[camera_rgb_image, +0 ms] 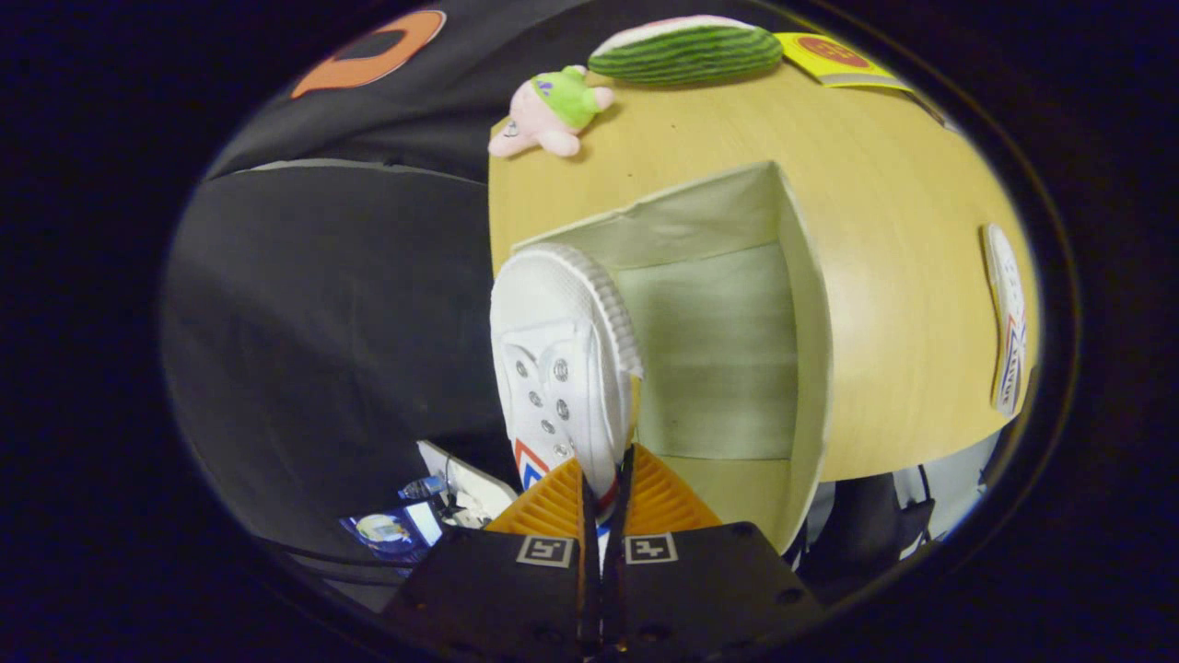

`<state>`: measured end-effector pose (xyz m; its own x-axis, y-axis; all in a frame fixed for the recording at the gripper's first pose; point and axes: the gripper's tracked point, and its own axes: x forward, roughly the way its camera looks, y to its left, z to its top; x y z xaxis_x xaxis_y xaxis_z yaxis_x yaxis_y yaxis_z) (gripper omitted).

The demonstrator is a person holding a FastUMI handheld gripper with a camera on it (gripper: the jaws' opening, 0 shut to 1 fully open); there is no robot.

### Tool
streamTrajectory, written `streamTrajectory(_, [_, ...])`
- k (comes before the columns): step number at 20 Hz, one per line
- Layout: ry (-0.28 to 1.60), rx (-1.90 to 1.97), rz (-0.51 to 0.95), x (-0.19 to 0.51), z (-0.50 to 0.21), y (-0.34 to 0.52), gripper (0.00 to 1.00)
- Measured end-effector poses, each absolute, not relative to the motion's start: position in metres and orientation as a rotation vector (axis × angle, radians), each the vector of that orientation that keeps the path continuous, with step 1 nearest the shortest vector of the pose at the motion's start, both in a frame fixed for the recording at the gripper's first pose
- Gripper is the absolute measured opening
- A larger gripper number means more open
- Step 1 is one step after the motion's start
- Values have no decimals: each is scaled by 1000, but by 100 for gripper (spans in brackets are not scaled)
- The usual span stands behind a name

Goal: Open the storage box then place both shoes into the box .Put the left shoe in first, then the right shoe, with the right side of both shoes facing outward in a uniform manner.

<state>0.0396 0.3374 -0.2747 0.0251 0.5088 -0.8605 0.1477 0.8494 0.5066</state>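
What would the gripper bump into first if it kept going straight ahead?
The gripper is shut on the white shoe, so the shoe goes first. Straight ahead, the shoe's toe would probably meet the open box's far wall or inside. Depth is hard to judge here.

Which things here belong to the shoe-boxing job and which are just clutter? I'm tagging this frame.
Job: white sneaker pinched by the tongs; open storage box; second shoe on the table.
Lying about: watermelon-slice plush, pink plush doll, yellow card.
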Motion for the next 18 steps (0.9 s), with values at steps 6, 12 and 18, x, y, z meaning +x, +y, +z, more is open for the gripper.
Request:
streamTrajectory(6, [1603, 636, 268, 45, -303, 344, 7])
streamTrajectory(12, [1591, 684, 375, 43, -302, 376, 54])
streamTrajectory(18, [1454, 518, 403, 40, -261, 355, 89])
